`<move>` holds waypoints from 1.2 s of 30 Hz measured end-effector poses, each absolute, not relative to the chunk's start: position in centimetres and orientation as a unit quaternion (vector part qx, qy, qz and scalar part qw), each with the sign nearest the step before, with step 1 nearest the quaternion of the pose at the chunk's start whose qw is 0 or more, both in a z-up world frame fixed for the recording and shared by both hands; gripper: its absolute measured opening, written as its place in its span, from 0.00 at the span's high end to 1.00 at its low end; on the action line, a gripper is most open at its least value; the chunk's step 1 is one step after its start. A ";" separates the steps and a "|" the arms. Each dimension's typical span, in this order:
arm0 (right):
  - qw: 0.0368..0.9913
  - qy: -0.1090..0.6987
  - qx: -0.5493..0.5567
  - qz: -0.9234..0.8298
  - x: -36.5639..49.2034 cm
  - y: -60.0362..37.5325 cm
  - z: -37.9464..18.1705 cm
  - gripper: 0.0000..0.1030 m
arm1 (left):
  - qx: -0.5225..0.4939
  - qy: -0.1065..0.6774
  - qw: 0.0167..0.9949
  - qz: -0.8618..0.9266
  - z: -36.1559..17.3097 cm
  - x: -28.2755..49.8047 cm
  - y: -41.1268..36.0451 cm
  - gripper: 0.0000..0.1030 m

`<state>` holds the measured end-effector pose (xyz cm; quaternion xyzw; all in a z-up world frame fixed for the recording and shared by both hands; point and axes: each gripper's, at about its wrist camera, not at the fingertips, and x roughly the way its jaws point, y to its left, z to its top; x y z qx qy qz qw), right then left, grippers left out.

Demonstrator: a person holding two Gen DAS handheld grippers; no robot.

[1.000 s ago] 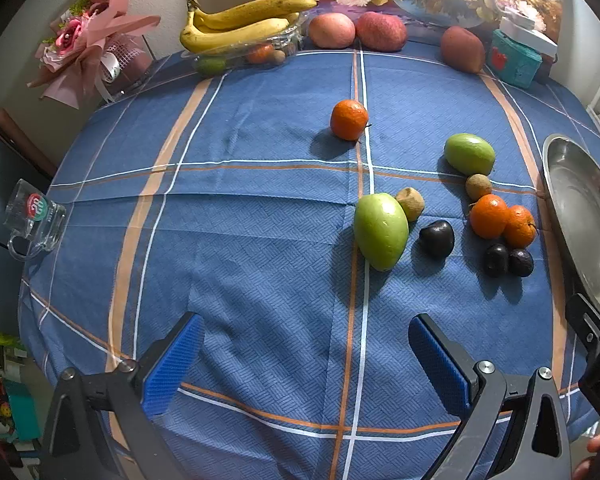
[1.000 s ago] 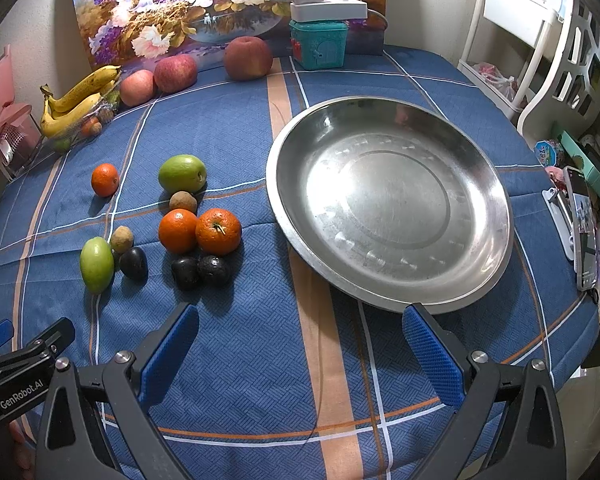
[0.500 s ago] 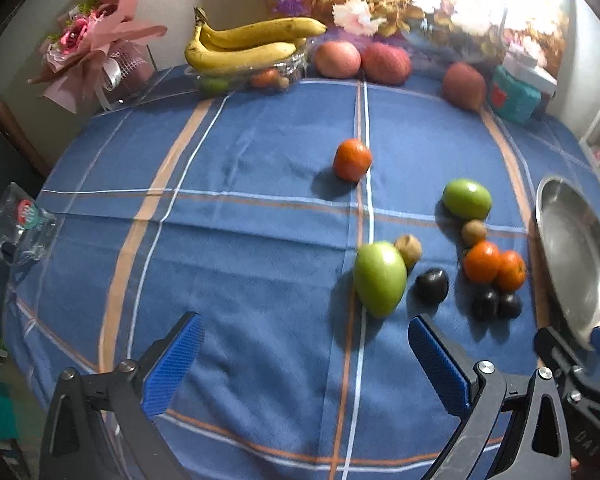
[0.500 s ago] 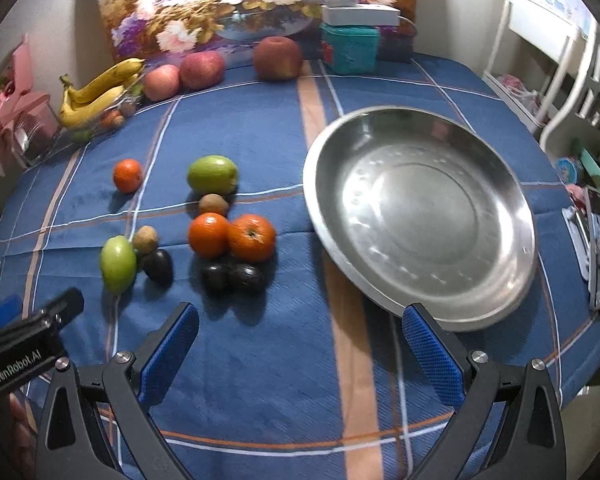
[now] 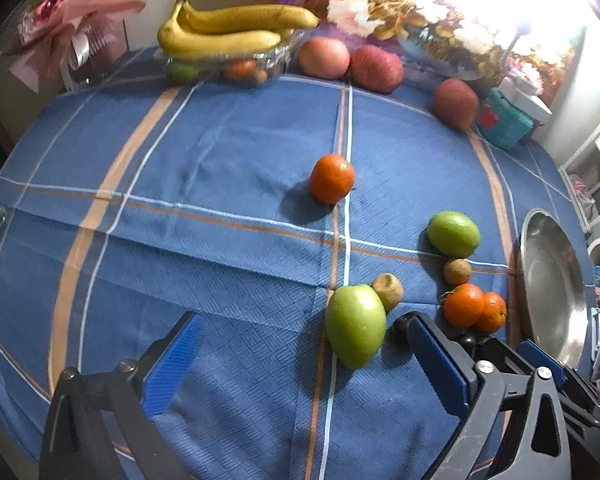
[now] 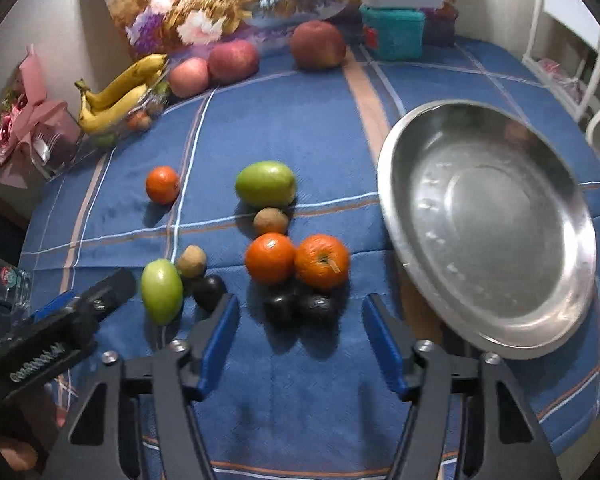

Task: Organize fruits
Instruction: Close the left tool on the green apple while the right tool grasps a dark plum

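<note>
Loose fruit lies on the blue checked tablecloth. In the left wrist view a long green fruit (image 5: pixel 355 325) lies between the tips of my open left gripper (image 5: pixel 300 350), with a brown kiwi (image 5: pixel 388 291) behind it and a lone orange (image 5: pixel 331 178) farther back. In the right wrist view my open right gripper (image 6: pixel 300 332) is just before two dark fruits (image 6: pixel 300 307). Two oranges (image 6: pixel 296 261), a kiwi (image 6: pixel 271 221) and a round green fruit (image 6: pixel 265 184) lie behind them. The empty steel plate (image 6: pixel 488 224) lies to the right.
Bananas on a clear tray (image 5: pixel 228 32), three apples (image 5: pixel 350 62) and a teal box (image 6: pixel 392 32) stand along the back by a flower painting. A pink bouquet (image 6: pixel 28 120) is at the far left. A glass mug (image 6: pixel 10 284) stands at the table's left edge.
Both grippers have moved forward and down toward the fruit. The left one now brackets the long green fruit. The right one has closed in on the two dark fruits.
</note>
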<state>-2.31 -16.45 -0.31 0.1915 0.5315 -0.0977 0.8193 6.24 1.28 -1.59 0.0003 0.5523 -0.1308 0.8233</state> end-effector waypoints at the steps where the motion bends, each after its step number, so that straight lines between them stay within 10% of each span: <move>1: 0.817 0.533 0.196 -0.098 -2.3 -16.6 -0.4 0.40 | -0.007 0.555 0.821 -0.131 -1.8 6.4 1.4 0.05; 20: 0.780 0.548 0.283 -0.107 -1.6 -19.5 -3.3 0.57 | -0.066 0.598 0.773 -0.202 -4.6 7.7 -1.1 0.58; 36: 0.767 0.530 0.350 -0.086 -3.1 -20.9 -3.4 0.60 | -0.106 0.603 0.766 -0.195 -4.5 7.6 0.5 0.59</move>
